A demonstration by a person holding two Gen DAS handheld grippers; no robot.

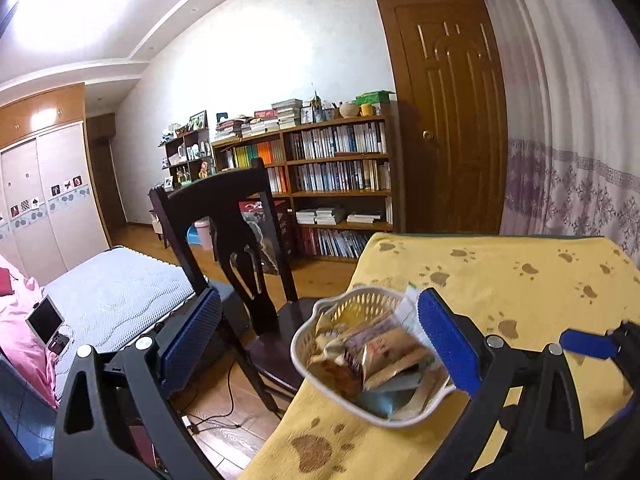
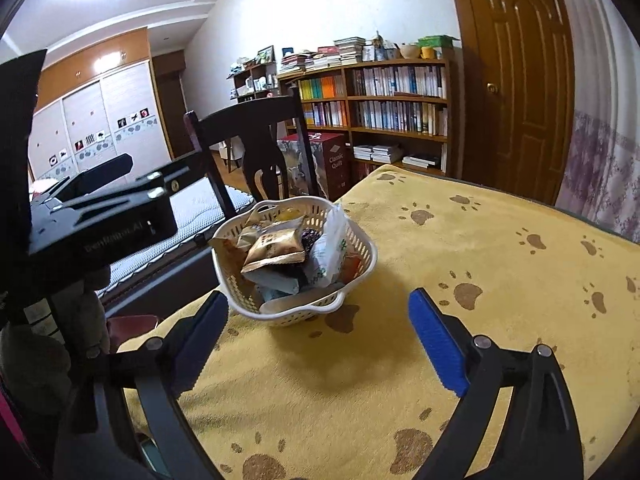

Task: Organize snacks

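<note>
Holding snack packets (image 2: 276,246): white basket (image 2: 360,268) on yellow cloth (image 2: 500,280) | left tongs (image 1: 316,336) wide | right tongs (image 2: 320,320) wide

A basket (image 2: 362,256) stood on the table (image 2: 500,280) near its left edge, toward the far left corner, with snack packets (image 2: 276,246) piled in it. A chair (image 2: 248,140) stood just off that edge, behind the basket. A bookshelf (image 2: 396,108) lined the wall beyond the far edge, with a door (image 2: 516,72) to its right.
</note>
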